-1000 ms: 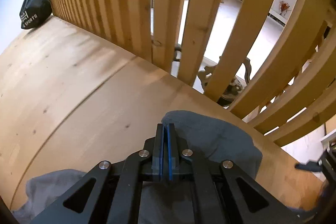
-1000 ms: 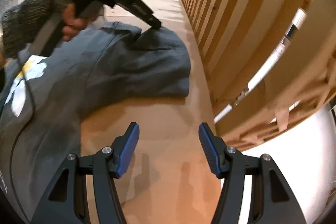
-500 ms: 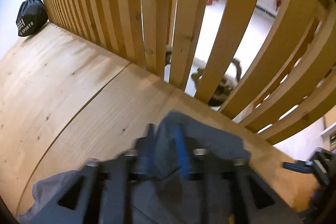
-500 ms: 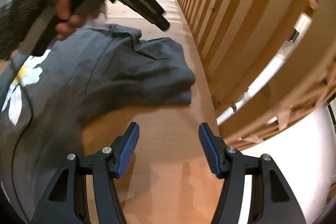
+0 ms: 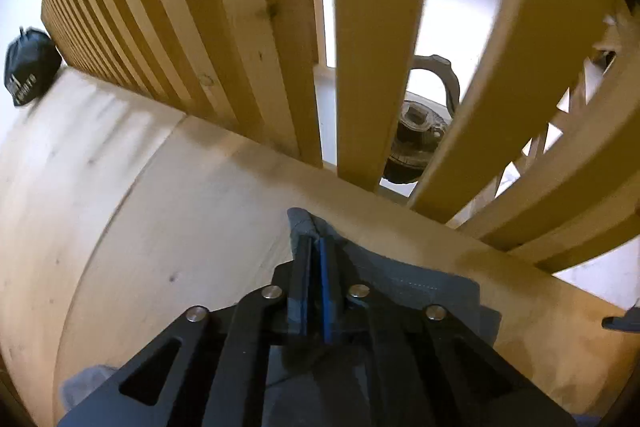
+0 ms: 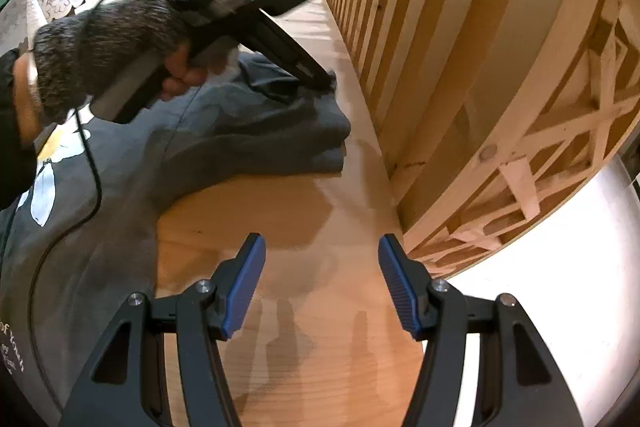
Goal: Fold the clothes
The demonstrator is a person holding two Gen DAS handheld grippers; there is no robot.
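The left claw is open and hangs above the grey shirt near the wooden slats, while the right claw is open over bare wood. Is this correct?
Not quite. The left claw is shut on the grey shirt, pinching a fold of it, as the left wrist view shows. The rest stands: it is near the wooden slats, and the right claw is open over bare wood.

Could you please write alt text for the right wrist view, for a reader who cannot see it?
The open right gripper hovers over a bare wooden tabletop, holding nothing. Beyond it, the left gripper, held in a person's hand, pinches the edge of a dark grey shirt lying beside a wooden slat railing.
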